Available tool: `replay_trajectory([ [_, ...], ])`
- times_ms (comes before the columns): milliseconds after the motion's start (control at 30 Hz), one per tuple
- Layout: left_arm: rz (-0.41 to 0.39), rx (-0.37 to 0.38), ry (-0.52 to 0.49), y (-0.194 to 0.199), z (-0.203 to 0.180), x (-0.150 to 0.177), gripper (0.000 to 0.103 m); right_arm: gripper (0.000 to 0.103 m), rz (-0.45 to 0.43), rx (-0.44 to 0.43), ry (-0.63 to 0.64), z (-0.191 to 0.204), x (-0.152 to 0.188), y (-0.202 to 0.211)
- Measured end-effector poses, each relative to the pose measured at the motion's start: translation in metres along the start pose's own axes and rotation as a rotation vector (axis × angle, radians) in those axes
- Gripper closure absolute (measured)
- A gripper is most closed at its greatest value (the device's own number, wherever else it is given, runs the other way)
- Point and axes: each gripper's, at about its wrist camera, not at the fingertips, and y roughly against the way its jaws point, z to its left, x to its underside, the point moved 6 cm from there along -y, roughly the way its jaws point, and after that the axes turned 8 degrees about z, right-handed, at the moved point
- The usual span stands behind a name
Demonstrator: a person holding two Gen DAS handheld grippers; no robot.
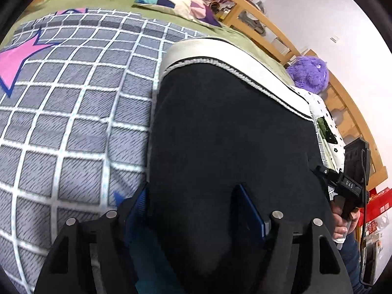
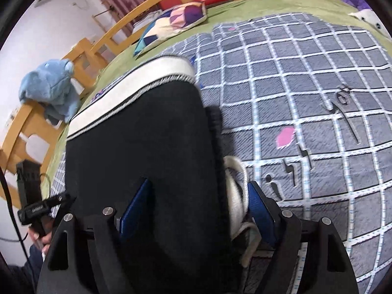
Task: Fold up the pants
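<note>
Pants [image 1: 220, 127] hem under both tools

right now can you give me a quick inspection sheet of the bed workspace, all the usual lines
surface: grey grid-pattern blanket with pink star prints, spread over a green sheet
job's things: black pants with a white band at the far edge, lying on the blanket; a white cord shows at the near edge
clutter: patchwork pillow, purple plush toy, blue plush toy on the wooden rail, white dotted fabric beside the pants
grippers: left gripper and right gripper both open, fingers straddling the near end of the pants
cables: black cable hanging by the right gripper
surroundings: wooden bed frame, white wall, red items behind
</note>
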Motion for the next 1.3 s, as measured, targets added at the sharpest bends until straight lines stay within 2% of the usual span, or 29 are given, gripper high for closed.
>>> replay_trajectory([
  [33,-0.002,0.011,0.004,-0.001,-0.001,-0.001,0.033,0.026,0.000,-0.016,-0.008,-0.002,0.001,-0.001],
  [67,0.005,0.026,0.008,-0.002,-0.002,-0.002,0.043,0.028,-0.001,-0.039,-0.020,-0.003,0.002,-0.003],
  [100,0.019,0.058,0.004,-0.001,-0.004,-0.003,0.051,0.038,-0.001,-0.059,-0.030,-0.004,0.004,-0.003],
  [133,0.021,0.077,0.010,0.002,-0.004,-0.004,0.060,0.043,0.005,-0.100,-0.047,-0.003,0.005,-0.002],
  [167,0.018,0.096,0.020,0.006,-0.004,-0.006,0.073,0.047,0.006,-0.130,-0.080,-0.004,0.006,-0.001],
  [267,0.016,0.131,0.017,0.021,-0.008,-0.012,0.080,0.060,-0.034,-0.102,-0.099,0.004,0.011,0.013],
  [367,-0.001,0.139,-0.049,0.048,-0.014,-0.023,0.082,0.076,-0.107,-0.122,-0.131,0.024,0.013,0.040],
  [467,-0.051,0.110,-0.082,0.084,0.000,-0.031,0.085,0.080,-0.146,-0.157,-0.096,0.068,0.017,0.057],
  [533,-0.070,0.090,-0.058,0.105,0.023,-0.035,0.085,0.080,-0.143,-0.140,-0.047,0.105,0.023,0.050],
  [633,-0.089,0.053,0.004,0.140,0.074,-0.035,0.085,0.081,-0.097,-0.225,-0.031,0.151,0.032,0.024],
  [700,-0.077,-0.002,0.016,0.154,0.105,-0.028,0.085,0.081,-0.077,-0.279,-0.004,0.184,0.040,0.000],
  [800,-0.023,-0.045,0.042,0.145,0.134,-0.015,0.080,0.079,-0.083,-0.274,0.033,0.210,0.045,-0.026],
  [833,-0.016,-0.068,0.038,0.142,0.141,-0.011,0.074,0.079,-0.091,-0.260,0.032,0.209,0.043,-0.031],
  [900,-0.032,-0.179,0.017,0.137,0.148,-0.006,0.069,0.074,-0.088,-0.191,0.030,0.199,0.040,-0.040],
  [933,-0.045,-0.228,-0.005,0.137,0.148,-0.004,0.060,0.071,-0.063,-0.094,0.046,0.190,0.040,-0.050],
  [967,-0.054,-0.239,-0.018,0.138,0.147,0.000,0.049,0.068,-0.050,-0.014,0.050,0.184,0.041,-0.056],
  [1033,-0.056,-0.223,-0.031,0.142,0.144,0.011,0.048,0.067,-0.061,0.019,0.050,0.186,0.040,-0.052],
  [1133,-0.045,-0.201,-0.076,0.156,0.136,0.042,0.048,0.059,-0.068,0.184,0.092,0.196,0.044,-0.034],
  [1167,-0.050,-0.198,-0.084,0.161,0.134,0.049,0.045,0.059,-0.073,0.206,0.096,0.197,0.048,-0.028],
  [1300,-0.085,-0.130,-0.100,0.188,0.128,0.099,0.038,0.057,-0.132,0.193,0.101,0.208,0.078,0.007],
])
